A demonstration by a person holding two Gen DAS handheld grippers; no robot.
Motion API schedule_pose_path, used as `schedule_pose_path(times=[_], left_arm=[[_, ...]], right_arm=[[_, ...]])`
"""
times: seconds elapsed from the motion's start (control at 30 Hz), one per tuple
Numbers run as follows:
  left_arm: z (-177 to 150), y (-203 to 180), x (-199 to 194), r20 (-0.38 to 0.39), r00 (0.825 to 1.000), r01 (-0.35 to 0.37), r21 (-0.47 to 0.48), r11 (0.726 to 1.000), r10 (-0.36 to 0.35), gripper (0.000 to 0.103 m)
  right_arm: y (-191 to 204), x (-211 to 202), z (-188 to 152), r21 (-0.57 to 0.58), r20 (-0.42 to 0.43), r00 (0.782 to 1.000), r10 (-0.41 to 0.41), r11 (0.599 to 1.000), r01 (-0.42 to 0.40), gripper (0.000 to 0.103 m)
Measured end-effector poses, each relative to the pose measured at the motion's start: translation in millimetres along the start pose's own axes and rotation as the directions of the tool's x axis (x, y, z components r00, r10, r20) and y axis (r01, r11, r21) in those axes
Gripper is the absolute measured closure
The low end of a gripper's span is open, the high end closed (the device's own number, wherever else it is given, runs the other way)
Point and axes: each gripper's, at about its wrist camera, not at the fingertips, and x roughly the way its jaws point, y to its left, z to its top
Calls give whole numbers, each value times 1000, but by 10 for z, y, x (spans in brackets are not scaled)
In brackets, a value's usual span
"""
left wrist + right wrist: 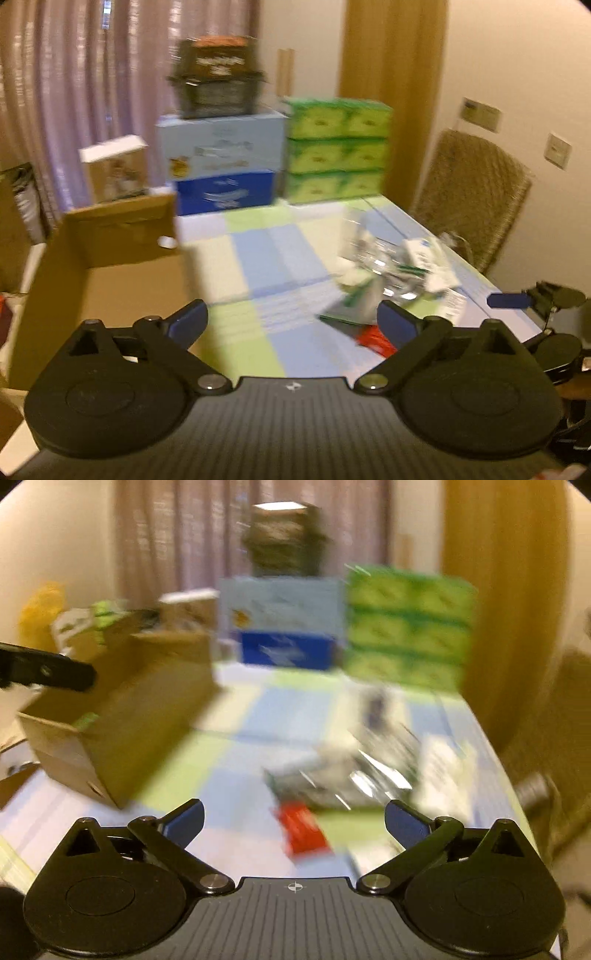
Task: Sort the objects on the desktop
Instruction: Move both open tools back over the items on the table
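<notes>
The right gripper [294, 821], jaws wide and empty like the left gripper [293, 320], hangs nearer the red packet [304, 830], just ahead of it, cardboard box [122, 716] off left.

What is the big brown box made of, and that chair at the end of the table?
The brown box looks like plain matte cardboard: dull tan walls with folded flaps. The chair seems woven, perhaps wicker or rattan, from its rough criss-cross texture, though blur leaves that unsure.
</notes>
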Motion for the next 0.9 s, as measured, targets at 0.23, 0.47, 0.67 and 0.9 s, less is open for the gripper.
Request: schedule_pose_path(times=[0.23,0.47,0.67,0.9], left_arm=[[-193,-478,420,-96,995,33,10,999,-32,1],[-368,-744,774,-169,985,58,88,994,-43,1],[-439,-825,968,-207,977,80,133,988,-51,1],[-489,-866,1152,-239,968,113,166,980,-71,1]], right_arm=[[-505,-150,-389,119,-50,996,-72,990,78,2],[-730,-139,-488,169,-59,996,-66,983,75,2],[-749,27,-463,138,-78,996,-42,989,53,2],[-857,152,-450,121,-113,993,-39,991,52,2]])
